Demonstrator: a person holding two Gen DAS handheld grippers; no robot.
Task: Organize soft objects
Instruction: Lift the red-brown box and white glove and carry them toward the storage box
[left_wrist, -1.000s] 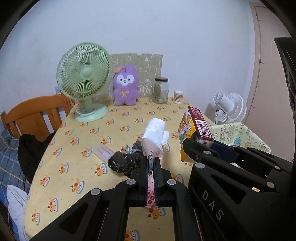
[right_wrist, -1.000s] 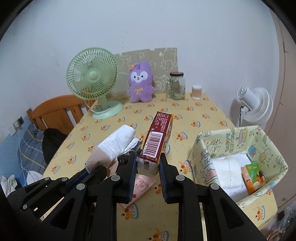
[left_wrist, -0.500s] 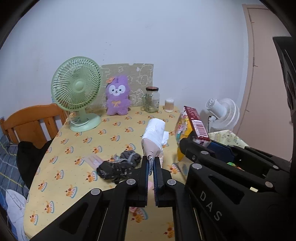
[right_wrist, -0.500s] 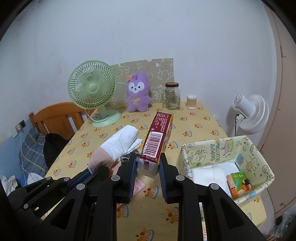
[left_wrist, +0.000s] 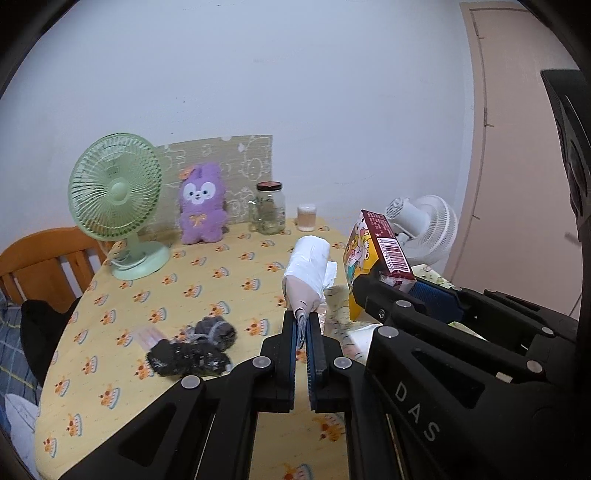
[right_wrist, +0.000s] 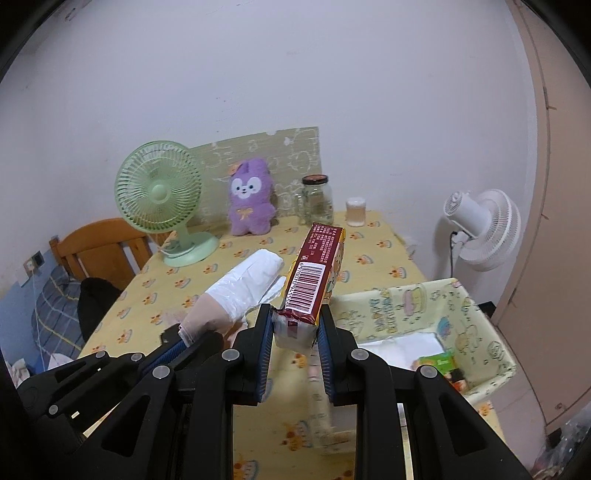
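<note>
Left wrist view: the left claw (left_wrist: 302, 325) was clamped on the tail of a white plastic-wrapped roll (left_wrist: 308, 266), carried higher above the surface (left_wrist: 207, 273) than before. The right claw (right_wrist: 295, 325) was closed on a snack packet (right_wrist: 317, 273), now nearer the patterned box (right_wrist: 424, 302).

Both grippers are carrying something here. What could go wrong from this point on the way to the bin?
1. The left gripper pinches only the thin tail of the white pack; it may slip out.
2. The right gripper clamps the snack pack at one end, the rest sticking out, so it may pivot.
3. The two grippers are close together and might knock each other over the bin, which already holds items.
</note>
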